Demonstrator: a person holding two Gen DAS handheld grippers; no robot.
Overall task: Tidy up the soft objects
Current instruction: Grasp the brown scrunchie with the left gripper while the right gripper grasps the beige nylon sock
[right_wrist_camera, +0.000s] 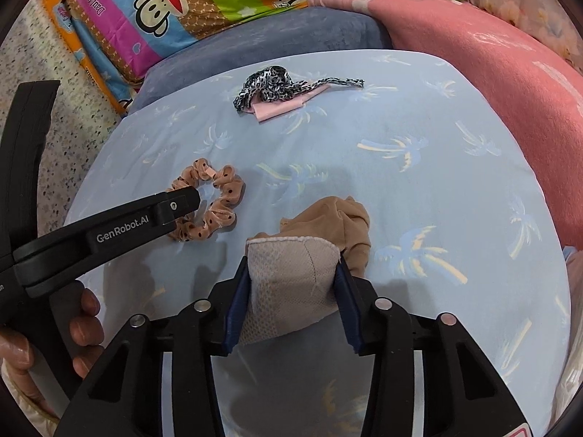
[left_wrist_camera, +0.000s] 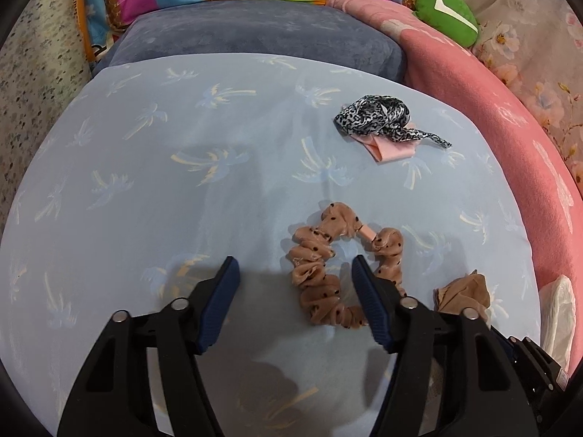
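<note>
A tan scrunchie (left_wrist_camera: 317, 280) with black dots lies on the pale blue palm-print sheet (left_wrist_camera: 182, 182). My left gripper (left_wrist_camera: 293, 267) stands open low over it: the ring's left side is between the jaws and the right finger sits inside the ring, pads not pressing. In the right wrist view the same scrunchie (right_wrist_camera: 218, 215) shows under the left gripper's tip (right_wrist_camera: 189, 200). My right gripper (right_wrist_camera: 291, 267) is shut on a whitish mesh fabric piece (right_wrist_camera: 288, 273), with a tan stocking (right_wrist_camera: 349, 225) bunched just beyond it. That stocking (left_wrist_camera: 462, 295) also shows at the left wrist view's lower right.
A leopard-print ribbon (left_wrist_camera: 379, 118) lies on a folded pink cloth (left_wrist_camera: 390, 151) farther back. A grey-blue cushion (left_wrist_camera: 255, 36), a pink blanket (left_wrist_camera: 510, 138), a colourful monkey quilt (right_wrist_camera: 182, 11) and a green plush (left_wrist_camera: 444, 11) border the sheet. A hand (right_wrist_camera: 83, 320) holds the left gripper.
</note>
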